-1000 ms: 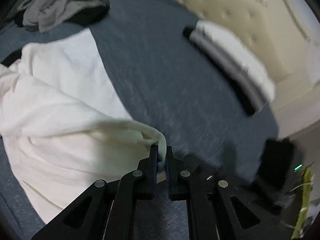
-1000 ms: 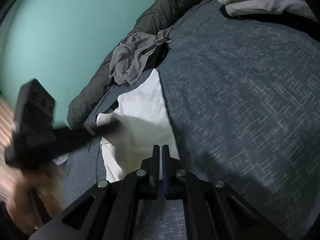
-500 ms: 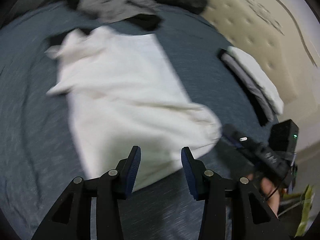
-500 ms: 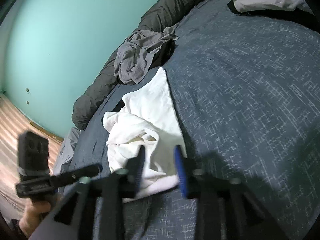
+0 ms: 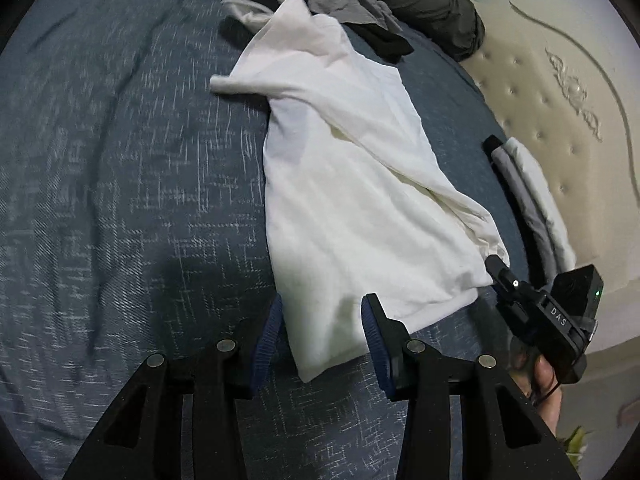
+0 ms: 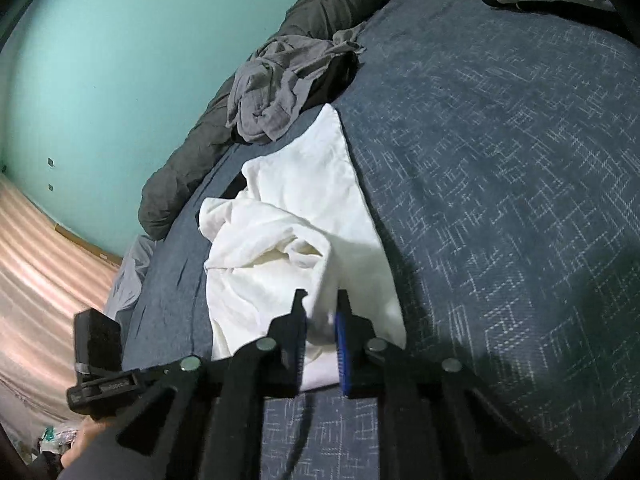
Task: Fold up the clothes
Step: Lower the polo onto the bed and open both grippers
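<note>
A white garment (image 5: pixel 352 184) lies loosely folded lengthwise on the blue-grey bedspread (image 5: pixel 120 200). My left gripper (image 5: pixel 322 312) is open, its fingers on either side of the garment's near corner. My right gripper (image 6: pixel 322 312) is open over the garment's (image 6: pixel 288 232) other near corner, with cloth between its fingers. The right gripper's body also shows in the left wrist view (image 5: pixel 544 312), at the garment's right corner. The left gripper's body shows in the right wrist view (image 6: pixel 100 364) at lower left.
A crumpled grey garment (image 6: pixel 280 80) lies on a dark quilt (image 6: pixel 208 136) at the bed's far edge by the teal wall. A stack of folded clothes (image 5: pixel 528 192) sits by the beige headboard (image 5: pixel 560 92). A black cloth (image 5: pixel 384 40) lies behind the white garment.
My left gripper has let go of the white garment's corner and opened; the garment has dropped flat on the bed. My right gripper has also opened and now straddles the garment's other near corner.
</note>
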The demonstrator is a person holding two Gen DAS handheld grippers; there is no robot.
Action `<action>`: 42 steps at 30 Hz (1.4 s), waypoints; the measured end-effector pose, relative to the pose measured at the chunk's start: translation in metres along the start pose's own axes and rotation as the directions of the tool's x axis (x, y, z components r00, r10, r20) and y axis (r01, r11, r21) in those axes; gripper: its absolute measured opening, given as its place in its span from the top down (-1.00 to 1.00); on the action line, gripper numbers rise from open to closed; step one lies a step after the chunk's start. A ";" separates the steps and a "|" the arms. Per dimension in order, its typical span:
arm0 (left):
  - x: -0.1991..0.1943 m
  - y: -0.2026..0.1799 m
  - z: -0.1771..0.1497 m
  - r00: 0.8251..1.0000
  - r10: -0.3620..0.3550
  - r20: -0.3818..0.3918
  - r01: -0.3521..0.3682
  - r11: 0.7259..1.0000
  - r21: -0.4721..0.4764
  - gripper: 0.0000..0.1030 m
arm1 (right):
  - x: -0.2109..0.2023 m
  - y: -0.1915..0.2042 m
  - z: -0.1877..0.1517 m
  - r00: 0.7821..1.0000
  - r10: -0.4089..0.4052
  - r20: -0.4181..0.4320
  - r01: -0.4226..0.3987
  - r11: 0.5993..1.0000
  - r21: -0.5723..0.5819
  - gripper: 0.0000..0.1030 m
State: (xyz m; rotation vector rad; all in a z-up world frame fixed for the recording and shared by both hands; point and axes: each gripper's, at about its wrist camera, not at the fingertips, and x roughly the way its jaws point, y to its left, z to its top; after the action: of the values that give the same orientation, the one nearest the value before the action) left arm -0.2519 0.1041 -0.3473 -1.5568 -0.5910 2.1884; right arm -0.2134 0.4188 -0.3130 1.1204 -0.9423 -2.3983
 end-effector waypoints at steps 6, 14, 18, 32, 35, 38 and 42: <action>0.007 0.004 -0.006 1.000 -0.006 -0.009 0.006 1.000 0.013 0.93 | -0.010 0.003 0.003 0.999 0.011 0.030 -0.011 1.000 0.009 0.84; -0.012 -0.005 -0.009 1.000 -0.011 0.003 0.011 0.998 0.066 0.93 | -0.031 -0.008 0.006 0.997 0.049 0.056 -0.054 0.994 0.092 0.85; 0.003 -0.003 -0.015 0.999 0.038 -0.030 -0.035 0.995 0.089 0.93 | -0.035 -0.018 -0.002 1.000 0.001 0.025 -0.004 0.991 0.135 0.86; 0.007 -0.003 -0.022 0.999 0.051 -0.018 -0.050 0.995 0.081 0.92 | -0.019 -0.026 0.001 0.985 -0.169 0.021 0.168 0.985 0.048 0.85; 0.001 -0.004 -0.026 0.999 0.050 -0.006 -0.049 0.995 0.085 0.90 | -0.025 -0.018 0.003 0.989 -0.138 0.049 0.136 0.990 0.030 0.84; 0.001 -0.004 -0.030 0.999 0.045 -0.013 -0.044 0.995 0.090 0.83 | -0.026 -0.009 0.005 0.991 -0.122 0.060 0.123 0.992 -0.005 0.80; 0.007 -0.001 -0.032 0.999 0.033 -0.023 -0.031 0.997 0.075 0.81 | -0.022 -0.006 0.005 0.989 -0.140 0.046 0.141 0.990 -0.020 0.80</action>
State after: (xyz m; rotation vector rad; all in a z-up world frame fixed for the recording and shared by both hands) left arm -0.2237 0.1121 -0.3621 -1.5623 -0.4742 2.1854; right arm -0.2034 0.4366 -0.3028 1.1653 -0.8741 -2.5491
